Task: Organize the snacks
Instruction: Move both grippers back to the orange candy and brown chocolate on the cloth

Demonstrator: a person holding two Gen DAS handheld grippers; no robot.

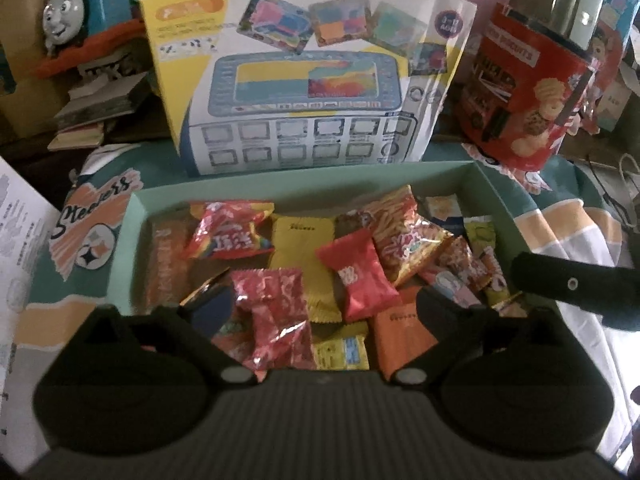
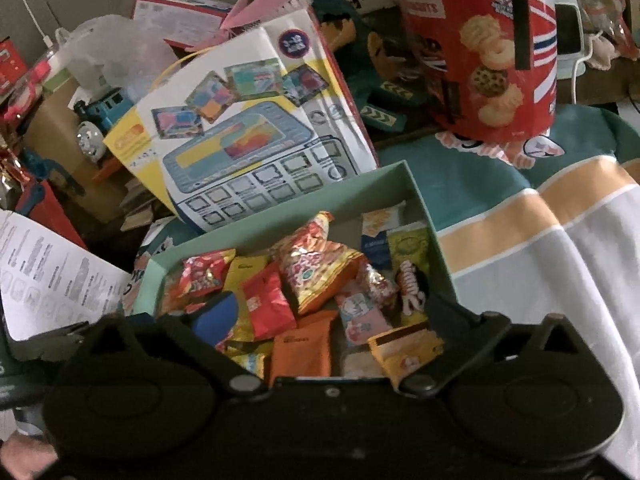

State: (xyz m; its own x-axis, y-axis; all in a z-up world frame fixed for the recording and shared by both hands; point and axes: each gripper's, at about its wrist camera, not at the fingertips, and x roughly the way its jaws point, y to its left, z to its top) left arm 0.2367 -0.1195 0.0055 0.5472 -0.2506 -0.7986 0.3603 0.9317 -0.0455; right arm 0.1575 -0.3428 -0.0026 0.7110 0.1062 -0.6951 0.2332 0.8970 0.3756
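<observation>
Both claws are seen spread wide with nothing gripped: the left claw (image 1: pixel 324 312) is held low in the frame over the green box (image 1: pixel 494 196), and the right claw (image 2: pixel 328 320) is held likewise, its fingers empty. The snack packets (image 1: pixel 352 276) are piled loosely inside the box at the centre of each view, on a patterned cloth (image 2: pixel 520 216). Trouble is judged likely from the crowding: a slick foil packet could be pinched together with its neighbour or slipped from the pads, and the box wall could be nudged, by which the toy carton (image 1: pixel 304 80) propped behind it might be toppled.
</observation>
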